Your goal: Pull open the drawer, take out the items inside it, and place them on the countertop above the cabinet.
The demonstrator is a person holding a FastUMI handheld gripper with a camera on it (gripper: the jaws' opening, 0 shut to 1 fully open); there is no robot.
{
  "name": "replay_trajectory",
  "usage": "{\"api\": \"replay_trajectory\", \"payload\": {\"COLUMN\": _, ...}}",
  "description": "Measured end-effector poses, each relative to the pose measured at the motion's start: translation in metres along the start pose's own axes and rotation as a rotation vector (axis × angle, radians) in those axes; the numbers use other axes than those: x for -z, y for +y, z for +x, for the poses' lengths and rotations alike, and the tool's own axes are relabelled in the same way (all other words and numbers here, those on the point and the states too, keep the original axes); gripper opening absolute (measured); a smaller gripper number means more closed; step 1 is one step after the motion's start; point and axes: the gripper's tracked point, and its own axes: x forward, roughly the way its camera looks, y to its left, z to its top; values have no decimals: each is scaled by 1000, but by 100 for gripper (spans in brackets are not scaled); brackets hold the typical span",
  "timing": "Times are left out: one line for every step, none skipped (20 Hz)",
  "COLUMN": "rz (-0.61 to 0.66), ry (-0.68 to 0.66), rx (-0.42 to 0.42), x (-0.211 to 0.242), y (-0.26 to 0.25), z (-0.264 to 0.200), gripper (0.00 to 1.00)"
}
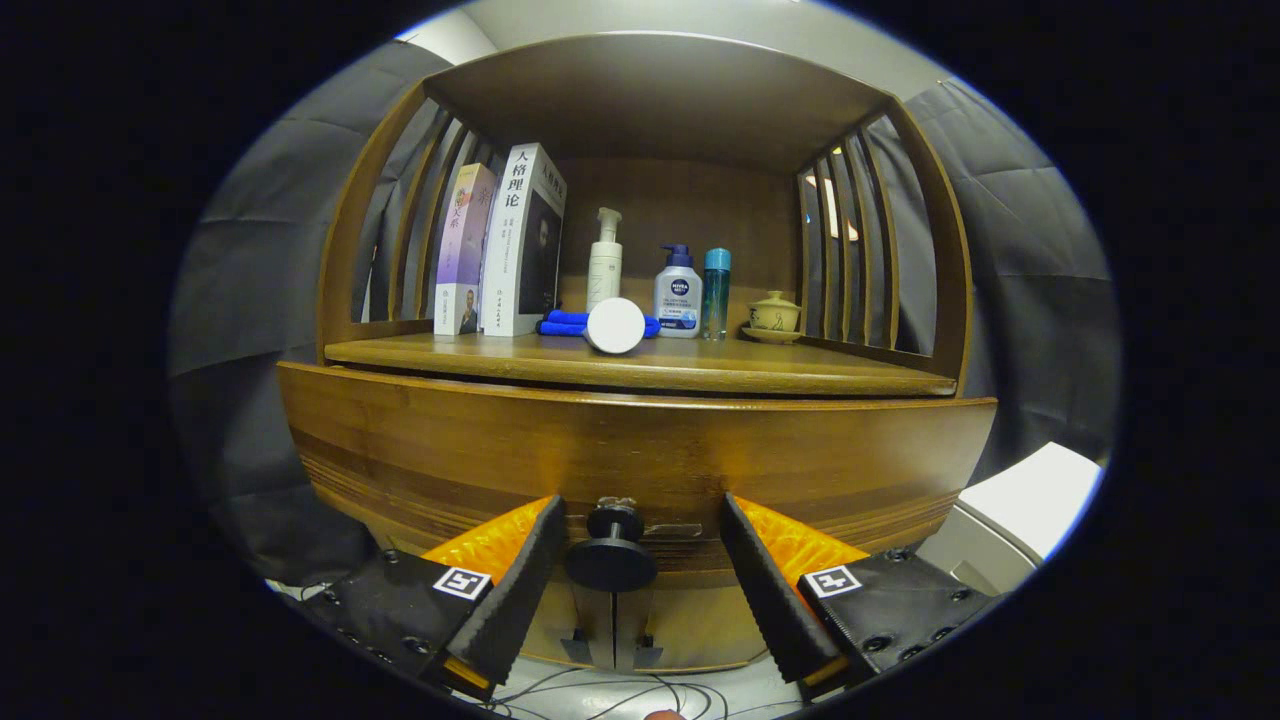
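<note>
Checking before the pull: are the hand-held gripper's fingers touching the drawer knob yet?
Apart. In the gripper view, the hand-held gripper is open, and the black knob sits between the fingers with visible gaps of wood on both sides.

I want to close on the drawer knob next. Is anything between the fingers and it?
Nothing visible. The black drawer knob sits in the open gap of the gripper, with the fingers apart on either side and not touching it.
</note>
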Motion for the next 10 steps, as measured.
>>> {"api": "replay_trajectory", "payload": {"rz": 0, "ry": -2, "rx": 0, "x": 0, "y": 0, "z": 3, "gripper": 98}}
{"api": "replay_trajectory", "payload": {"rz": -1, "ry": -3, "rx": 1, "x": 0, "y": 0, "z": 6, "gripper": 98}}
{"api": "replay_trajectory", "payload": {"rz": 0, "ry": -4, "rx": 1, "x": -1, "y": 0, "z": 10, "gripper": 98}}
{"api": "replay_trajectory", "payload": {"rz": 2, "ry": -1, "rx": 0, "x": -1, "y": 0, "z": 13, "gripper": 98}}
{"api": "replay_trajectory", "payload": {"rz": 3, "ry": 1, "rx": -1, "x": -2, "y": -1, "z": 17, "gripper": 98}}
{"api": "replay_trajectory", "payload": {"rz": 9, "ry": 2, "rx": -2, "x": -3, "y": -1, "z": 20, "gripper": 98}}
{"api": "replay_trajectory", "payload": {"rz": 9, "ry": 4, "rx": -2, "x": -4, "y": -2, "z": 24, "gripper": 98}}
{"api": "replay_trajectory", "payload": {"rz": 7, "ry": 6, "rx": -1, "x": -5, "y": -2, "z": 29, "gripper": 98}}
{"api": "replay_trajectory", "payload": {"rz": 9, "ry": 12, "rx": 4, "x": -5, "y": -2, "z": 31, "gripper": 98}}
{"api": "replay_trajectory", "payload": {"rz": 8, "ry": 17, "rx": 10, "x": -4, "y": -1, "z": 33, "gripper": 98}}
